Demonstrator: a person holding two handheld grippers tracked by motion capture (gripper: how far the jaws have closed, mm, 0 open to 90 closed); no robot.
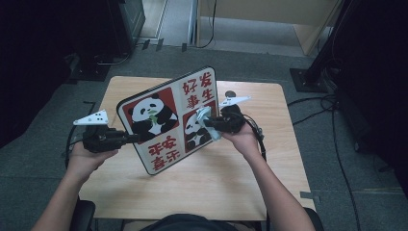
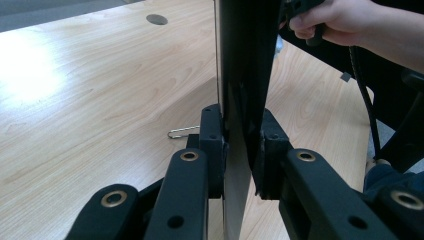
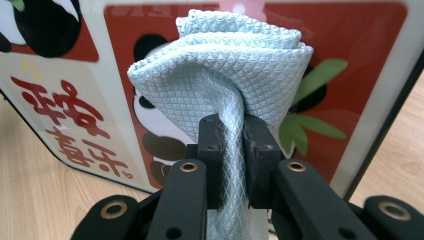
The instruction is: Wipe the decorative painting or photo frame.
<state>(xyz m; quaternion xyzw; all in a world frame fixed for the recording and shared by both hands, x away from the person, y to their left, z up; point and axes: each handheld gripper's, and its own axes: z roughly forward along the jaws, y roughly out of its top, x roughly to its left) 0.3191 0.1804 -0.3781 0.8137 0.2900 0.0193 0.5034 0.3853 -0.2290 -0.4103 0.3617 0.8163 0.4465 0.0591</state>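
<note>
Tongs on both sides are working: my left tongs (image 2: pixel 239 150) are clamping the edge of the panda board (image 1: pixel 168 118), holding it tilted above the tabletop (image 1: pixel 269 159), while my right tongs (image 3: pixel 233 150) are pinching a folded pale-blue cloth (image 3: pixel 225 65) and pressing it against the board's printed face. I am judging the board stiff, flat and rather slick, so an edge grip is suiting it best; the cloth is soft and light, bunching easily. Beyond, a paperclip (image 2: pixel 182 132) is lying on the pale wood, and grey carpet (image 1: pixel 337 168) with trailing cables is surrounding the table.
</note>
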